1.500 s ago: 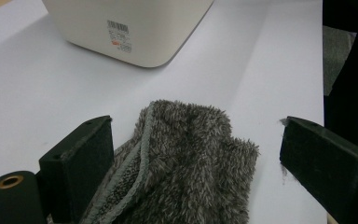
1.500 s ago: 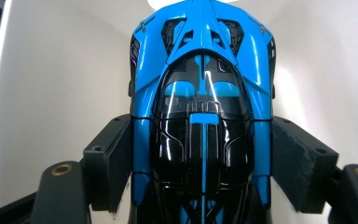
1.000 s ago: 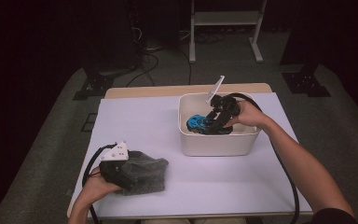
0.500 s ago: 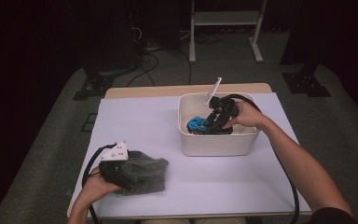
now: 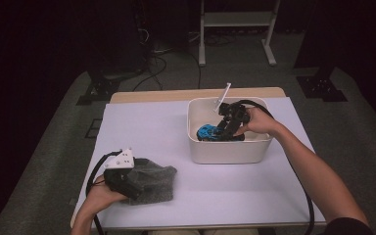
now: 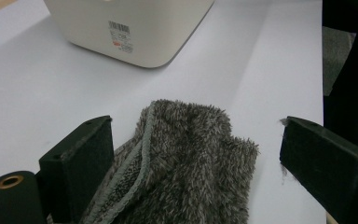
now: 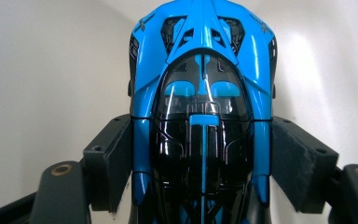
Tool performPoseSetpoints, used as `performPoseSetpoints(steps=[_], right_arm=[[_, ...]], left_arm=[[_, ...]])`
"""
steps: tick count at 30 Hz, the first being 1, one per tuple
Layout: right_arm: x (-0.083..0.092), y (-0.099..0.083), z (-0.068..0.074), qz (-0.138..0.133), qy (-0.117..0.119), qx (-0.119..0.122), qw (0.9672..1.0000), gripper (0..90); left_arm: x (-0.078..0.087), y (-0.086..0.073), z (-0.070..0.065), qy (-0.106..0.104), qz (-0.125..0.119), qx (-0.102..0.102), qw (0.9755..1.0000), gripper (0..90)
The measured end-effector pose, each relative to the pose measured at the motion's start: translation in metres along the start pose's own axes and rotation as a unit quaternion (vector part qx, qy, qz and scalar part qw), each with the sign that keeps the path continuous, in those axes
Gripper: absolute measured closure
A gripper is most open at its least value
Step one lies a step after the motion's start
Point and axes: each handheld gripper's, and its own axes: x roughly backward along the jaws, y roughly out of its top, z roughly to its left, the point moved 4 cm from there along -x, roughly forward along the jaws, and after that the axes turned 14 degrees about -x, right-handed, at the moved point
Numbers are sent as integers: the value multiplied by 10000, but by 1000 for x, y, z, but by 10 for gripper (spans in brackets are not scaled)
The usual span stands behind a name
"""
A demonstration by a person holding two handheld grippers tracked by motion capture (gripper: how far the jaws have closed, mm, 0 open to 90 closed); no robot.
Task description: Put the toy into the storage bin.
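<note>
While the person's right hand [image 5: 257, 121] reached into the white bin [image 5: 227, 149], the right hand-held gripper [image 5: 227, 128] was clenched on a blue and black toy car [image 7: 201, 116]. In the right gripper view, both black jaws pressed against the car's flanks, one on each side, with the glossy canopy between them and the nose pointing away from the camera toward the bin's pale inner wall. In the high view, the car [image 5: 206, 132] sat low inside the bin, toward its left half, and a thin white stick-like part [image 5: 223, 95] rose above the far rim; what it was could not be determined.

The bin stood on the right half of the white worktop [image 5: 176, 132]. The left hand-held gripper [image 5: 132, 183] rested at the near left corner of the worktop, held by the left hand [image 5: 100, 196], with a black cable [image 5: 94, 171] looping out to its left. Its jaws stood wide apart, released, straddling a grey fuzzy cloth [image 6: 186, 158] that lay crumpled on the worktop between them. In the left gripper view, the left jaw touched or nearly touched the cloth's hemmed edge, and the right jaw stood clear of the cloth. A barcode label [image 6: 121, 35] was visible on the bin's outer wall, beyond the cloth
</note>
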Motion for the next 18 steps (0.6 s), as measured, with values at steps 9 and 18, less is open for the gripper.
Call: performPoseSetpoints(steps=[9, 18], right_arm=[[-1, 0, -1, 45, 23, -102, 9999, 268], [-2, -1, -1, 127, 85, -192, 9997, 265]], left_arm=[[1, 1, 0, 11, -9, -16, 10000, 94], [2, 1, 0, 23, -11, -36, 10000, 94]])
